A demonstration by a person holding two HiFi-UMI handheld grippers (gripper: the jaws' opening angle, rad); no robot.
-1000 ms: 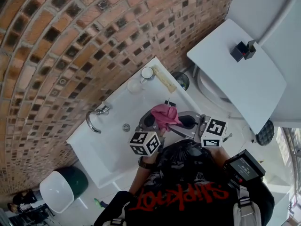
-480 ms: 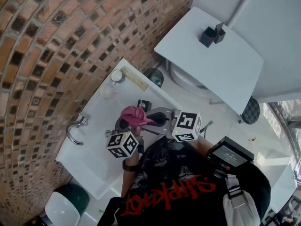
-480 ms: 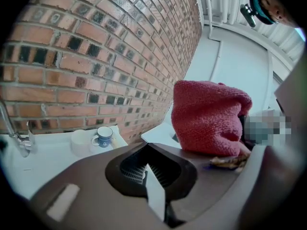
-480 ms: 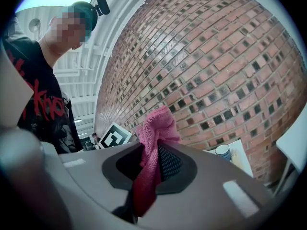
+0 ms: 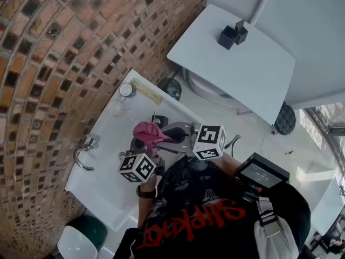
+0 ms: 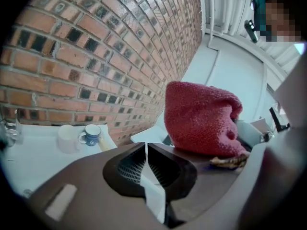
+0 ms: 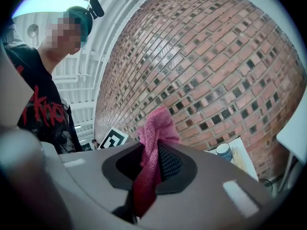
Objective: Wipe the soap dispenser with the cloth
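My right gripper (image 7: 153, 145) is shut on a pink cloth (image 7: 154, 128), which bunches up out of its jaws. In the head view the cloth (image 5: 151, 133) hangs over the sink's right end, between both grippers. My left gripper (image 6: 146, 145) is shut, with only a pale sliver in the seam between its jaws. Its tip (image 5: 141, 144) lies just below and left of the cloth (image 6: 201, 119). My right gripper (image 5: 164, 135) reaches in from the right. A small dark object with a thin stem (image 5: 156, 119) behind the cloth may be the soap dispenser. The cloth hides most of it.
A white sink (image 5: 102, 182) runs along the brick wall (image 5: 54, 53), with a faucet (image 5: 83, 150) on its left. A blue mug (image 6: 91, 134) and a pale cup (image 6: 67, 138) stand at its far end. A white table (image 5: 237, 63) with a black holder (image 5: 232, 35) is behind. A bin (image 5: 81, 239) stands below.
The head camera has swung, so the sink and table sit further left in view. Both grippers and the cloth keep their places by the sink.
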